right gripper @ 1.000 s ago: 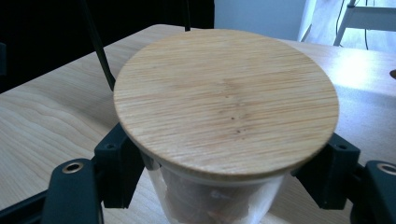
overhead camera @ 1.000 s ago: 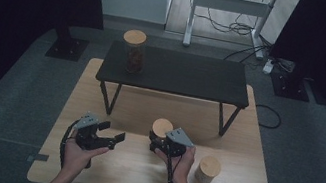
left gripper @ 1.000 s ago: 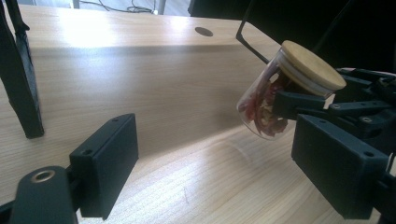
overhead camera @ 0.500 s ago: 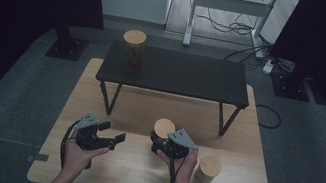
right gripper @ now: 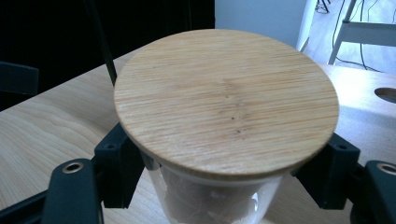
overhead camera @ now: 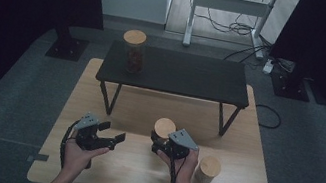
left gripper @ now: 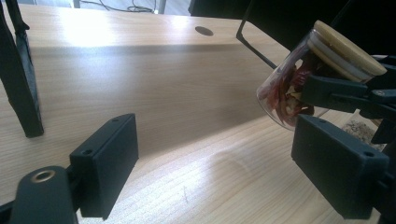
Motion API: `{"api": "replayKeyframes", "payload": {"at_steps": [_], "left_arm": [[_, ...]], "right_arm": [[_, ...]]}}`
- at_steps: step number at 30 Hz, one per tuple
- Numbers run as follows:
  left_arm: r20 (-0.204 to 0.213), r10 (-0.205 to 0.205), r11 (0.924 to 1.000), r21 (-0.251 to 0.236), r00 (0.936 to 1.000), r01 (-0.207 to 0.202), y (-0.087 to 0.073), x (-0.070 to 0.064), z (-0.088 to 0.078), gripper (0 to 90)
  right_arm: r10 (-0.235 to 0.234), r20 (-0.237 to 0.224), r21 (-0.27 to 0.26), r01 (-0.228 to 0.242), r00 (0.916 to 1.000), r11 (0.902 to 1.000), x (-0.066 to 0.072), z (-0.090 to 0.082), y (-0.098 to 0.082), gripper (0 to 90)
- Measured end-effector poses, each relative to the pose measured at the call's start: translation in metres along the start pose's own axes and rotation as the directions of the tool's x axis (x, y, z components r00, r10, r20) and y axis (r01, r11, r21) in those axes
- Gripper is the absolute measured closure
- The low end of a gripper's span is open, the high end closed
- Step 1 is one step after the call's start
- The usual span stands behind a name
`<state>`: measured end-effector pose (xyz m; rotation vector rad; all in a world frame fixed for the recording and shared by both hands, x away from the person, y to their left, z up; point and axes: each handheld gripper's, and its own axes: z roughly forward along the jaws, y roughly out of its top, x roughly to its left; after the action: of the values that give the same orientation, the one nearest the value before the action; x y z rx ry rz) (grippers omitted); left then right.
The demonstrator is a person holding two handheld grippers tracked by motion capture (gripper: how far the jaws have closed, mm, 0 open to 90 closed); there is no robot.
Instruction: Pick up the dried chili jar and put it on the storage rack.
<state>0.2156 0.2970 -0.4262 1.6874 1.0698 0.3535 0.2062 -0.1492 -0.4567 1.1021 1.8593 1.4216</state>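
Observation:
My right gripper (overhead camera: 160, 144) is shut on a glass jar (overhead camera: 164, 128) with a round bamboo lid (right gripper: 226, 102), its jaws clamped on the glass just below the lid. In the left gripper view the same jar (left gripper: 292, 86) holds red dried pieces and leans, off the wooden table (overhead camera: 137, 168). My left gripper (overhead camera: 113, 136) hovers to the jar's left, open, with nothing but bare wood between its pads (left gripper: 105, 165).
A low black table (overhead camera: 189, 76) stands on the far half of the wooden top, with a second lidded jar (overhead camera: 133, 51) at its left end. A third lidded jar (overhead camera: 208, 170) stands just right of my right hand. Dark floor surrounds the table.
The right gripper and its jar have drifted very slightly to the right. The left gripper has stayed put.

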Motion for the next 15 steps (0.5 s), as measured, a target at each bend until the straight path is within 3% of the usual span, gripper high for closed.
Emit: {"api": "replayKeyframes", "payload": {"at_steps": [15], "left_arm": [[0.000,-0.003,1.0000,0.003,1.0000,0.003,-0.0002,0.0000,0.0008,14.7]], "right_arm": [[-0.006,0.005,-0.009,0.006,1.0000,0.9999,-0.0010,-0.0037,0.0053,25.4]]}}
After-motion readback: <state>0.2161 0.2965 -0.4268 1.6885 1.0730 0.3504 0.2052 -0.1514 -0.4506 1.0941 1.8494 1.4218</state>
